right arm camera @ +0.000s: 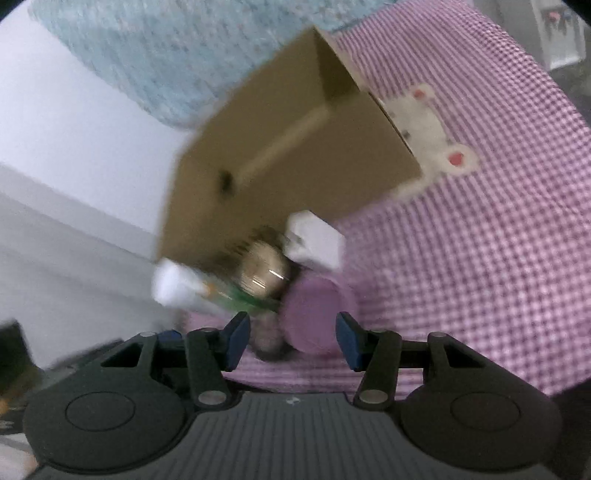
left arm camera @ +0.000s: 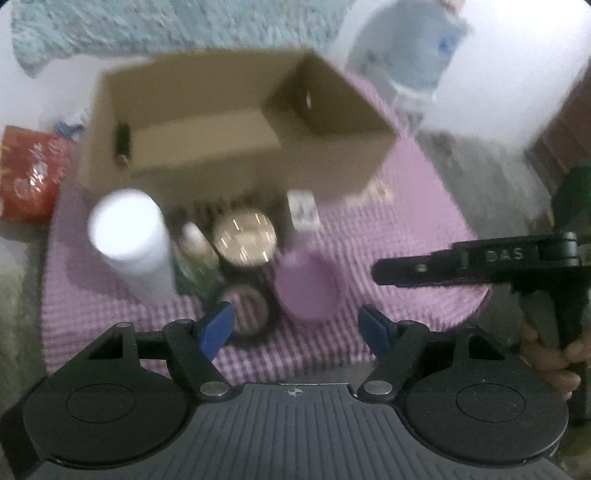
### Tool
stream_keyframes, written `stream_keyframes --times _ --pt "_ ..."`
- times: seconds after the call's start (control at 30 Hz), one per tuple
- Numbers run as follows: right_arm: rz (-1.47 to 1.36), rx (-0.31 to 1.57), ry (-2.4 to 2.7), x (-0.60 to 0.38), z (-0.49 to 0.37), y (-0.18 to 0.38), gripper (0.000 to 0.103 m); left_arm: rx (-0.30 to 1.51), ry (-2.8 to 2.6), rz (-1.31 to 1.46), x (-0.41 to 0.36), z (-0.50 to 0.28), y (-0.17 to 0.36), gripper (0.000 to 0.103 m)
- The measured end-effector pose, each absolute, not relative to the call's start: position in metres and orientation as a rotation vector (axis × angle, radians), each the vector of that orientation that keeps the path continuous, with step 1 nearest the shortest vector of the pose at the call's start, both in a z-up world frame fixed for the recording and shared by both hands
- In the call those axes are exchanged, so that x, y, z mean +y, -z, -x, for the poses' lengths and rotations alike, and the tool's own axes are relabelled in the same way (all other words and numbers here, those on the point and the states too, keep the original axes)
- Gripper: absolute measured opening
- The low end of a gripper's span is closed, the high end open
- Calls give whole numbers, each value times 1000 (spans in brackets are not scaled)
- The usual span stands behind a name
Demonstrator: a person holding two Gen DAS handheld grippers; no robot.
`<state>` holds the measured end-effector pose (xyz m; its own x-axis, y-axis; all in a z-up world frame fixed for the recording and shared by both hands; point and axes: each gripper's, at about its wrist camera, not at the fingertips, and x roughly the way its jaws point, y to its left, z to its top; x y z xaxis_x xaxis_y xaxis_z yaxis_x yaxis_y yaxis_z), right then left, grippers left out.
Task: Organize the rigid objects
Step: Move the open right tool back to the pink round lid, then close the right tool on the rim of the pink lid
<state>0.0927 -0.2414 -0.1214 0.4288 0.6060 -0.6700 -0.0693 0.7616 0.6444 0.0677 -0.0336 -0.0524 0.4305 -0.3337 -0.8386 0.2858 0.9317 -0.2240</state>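
An open cardboard box (left arm camera: 236,129) (right arm camera: 295,147) stands on a pink checked cloth (left arm camera: 406,192). Huddled in front of it are a white cylinder (left arm camera: 129,236), a small green bottle (left arm camera: 195,243), a gold-lidded jar (left arm camera: 243,240) (right arm camera: 262,273), a dark round jar (left arm camera: 243,310), a purple-lidded jar (left arm camera: 306,288) (right arm camera: 317,317) and a small white box (left arm camera: 303,210) (right arm camera: 314,243). My left gripper (left arm camera: 295,328) hovers open just short of the jars, holding nothing. My right gripper (right arm camera: 291,339) (left arm camera: 384,269) is open, the purple jar just ahead of its fingertips. Both views are blurred.
A red packet (left arm camera: 29,170) lies left of the box. A large water bottle (left arm camera: 413,55) stands behind it on the right, and a teal blanket (left arm camera: 184,29) lies along the back. A white rabbit patch (right arm camera: 432,125) marks the cloth. A hand (left arm camera: 554,354) holds the right gripper.
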Motion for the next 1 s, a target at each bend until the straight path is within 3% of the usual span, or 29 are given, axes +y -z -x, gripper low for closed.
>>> stream_keyframes --times 0.23,0.47,0.67,0.87,1.0 --pt "-369 1054 -412 -226 -92 140 43 1123 429 17 -63 -77 90 64" --pt "-238 1068 -386 -206 -112 157 22 1156 462 -9 -79 -84 103 55" --pt "-220 1095 -377 -207 -113 171 11 1171 498 -18 -87 -86 109 55" --pt "-259 1098 -332 -234 -106 170 11 1173 537 -50 -99 -86 112 56" --pt "-300 1114 -315 -252 -102 173 10 1159 550 -119 -113 -86 112 65"
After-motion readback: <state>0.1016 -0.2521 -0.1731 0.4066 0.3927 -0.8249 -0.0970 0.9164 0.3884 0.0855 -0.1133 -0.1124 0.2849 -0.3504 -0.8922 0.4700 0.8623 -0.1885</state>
